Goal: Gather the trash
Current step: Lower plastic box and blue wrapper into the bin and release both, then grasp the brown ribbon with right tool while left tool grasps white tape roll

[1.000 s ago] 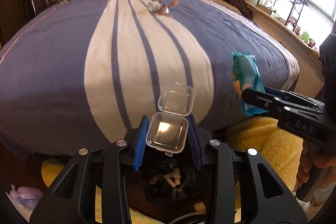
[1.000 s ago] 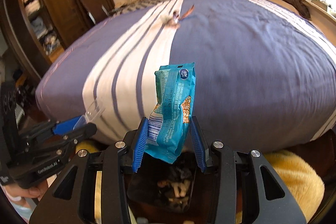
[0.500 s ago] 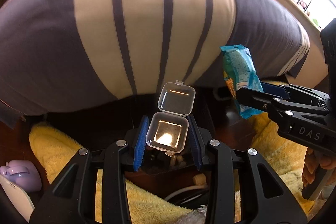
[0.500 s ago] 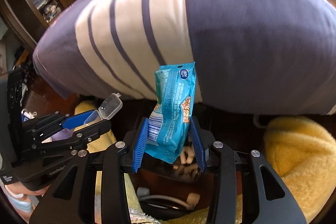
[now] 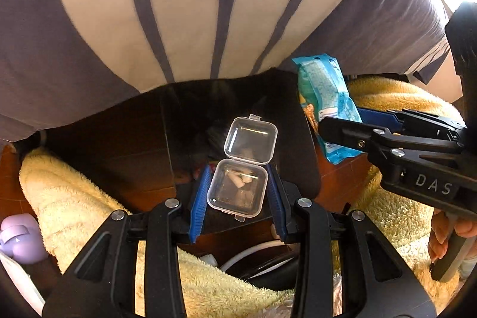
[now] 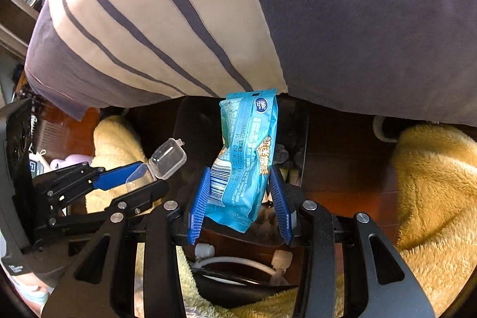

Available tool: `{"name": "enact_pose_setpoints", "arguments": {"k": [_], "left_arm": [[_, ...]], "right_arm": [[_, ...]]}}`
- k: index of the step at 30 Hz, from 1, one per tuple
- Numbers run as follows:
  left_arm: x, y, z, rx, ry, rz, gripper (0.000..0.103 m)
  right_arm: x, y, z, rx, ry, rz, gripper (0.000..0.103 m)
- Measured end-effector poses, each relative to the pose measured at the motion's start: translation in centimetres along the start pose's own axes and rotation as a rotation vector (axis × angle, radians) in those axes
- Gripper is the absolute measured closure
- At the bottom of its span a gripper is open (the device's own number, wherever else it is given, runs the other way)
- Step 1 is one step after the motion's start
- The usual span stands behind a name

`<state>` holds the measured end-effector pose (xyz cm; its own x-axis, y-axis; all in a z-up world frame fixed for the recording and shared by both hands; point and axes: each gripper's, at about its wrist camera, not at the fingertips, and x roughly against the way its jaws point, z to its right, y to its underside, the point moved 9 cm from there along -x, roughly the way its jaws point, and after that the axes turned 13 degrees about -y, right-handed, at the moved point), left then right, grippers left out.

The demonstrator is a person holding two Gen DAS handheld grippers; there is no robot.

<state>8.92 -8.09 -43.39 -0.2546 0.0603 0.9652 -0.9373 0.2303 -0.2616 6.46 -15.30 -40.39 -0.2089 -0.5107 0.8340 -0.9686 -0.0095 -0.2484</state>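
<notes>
Clear plastic, a small hinged box (image 5: 237, 191) sits clamped between the blue pads (image 5: 198, 200) of the left gripper (image 5: 237, 198), its lid (image 5: 250, 139) flipped open and standing away from the camera. The right gripper (image 6: 242, 198) is closed on a teal wrapper (image 6: 246, 157), which stands up between its blue pads (image 6: 199, 201) with the barcode end low. Both grippers hang side by side, near each other, over a dark bin (image 5: 226, 115) on the floor at the foot of the bed; pale scraps show inside it below the box and wrapper. Behind, the bed's cover (image 6: 357, 20) is purple-grey with a cream band crossed by dark stripes, and it drapes over the bed edge. Yellow fleece blankets (image 6: 432, 184) lie on the floor on both sides of the bin. A lilac object (image 5: 19, 239) shows at the left edge of the left view.
</notes>
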Motion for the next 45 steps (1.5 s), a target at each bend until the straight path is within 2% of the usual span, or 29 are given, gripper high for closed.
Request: {"name": "enact_pose_setpoints", "arguments": {"k": [6,7,10,14,18,21,25,33,37,45], "left_arm": [[-0.8,0.6,-0.2,0.004,0.010,-0.026,0.067],[-0.7,0.7,-0.3,0.008,0.009,-0.030,0.062],[-0.2,0.4,-0.6,0.014,-0.001,-0.020,0.051],[1.1,-0.1,-1.1,0.019,-0.020,0.012,0.041],[3.7,-1.0,-1.8,0.015,-0.052,0.076,0.022],[6.6,-2.1,-2.5,0.008,-0.077,0.148,0.014],[10.5,-3.7,-3.6,0.028,-0.093,0.240,0.010],[16.3,-8.8,-6.0,0.053,-0.150,0.388,0.009],[17.3,-12.5,-7.4,0.063,-0.193,0.428,0.009],[16.4,-19.8,-9.2,0.060,-0.248,0.437,0.009]], "right_arm": [[-0.5,-0.8,0.0,-0.018,0.002,0.006,0.058],[-0.4,-0.9,0.1,-0.022,0.001,0.010,0.057],[-0.1,-1.2,0.1,-0.032,-0.001,0.031,0.042],[1.8,-2.2,0.1,-0.037,-0.002,0.086,0.038],[5.4,-3.6,-0.1,-0.022,0.013,0.182,0.012],[8.5,-4.6,-0.4,-0.010,0.026,0.263,0.003],[11.9,-5.9,-0.7,0.010,0.048,0.344,0.003],[17.3,-10.1,-0.8,0.052,0.091,0.467,0.003],[18.2,-13.5,-1.1,0.082,0.112,0.482,0.003],[18.0,-21.9,-1.1,0.104,0.125,0.485,0.003]]}}
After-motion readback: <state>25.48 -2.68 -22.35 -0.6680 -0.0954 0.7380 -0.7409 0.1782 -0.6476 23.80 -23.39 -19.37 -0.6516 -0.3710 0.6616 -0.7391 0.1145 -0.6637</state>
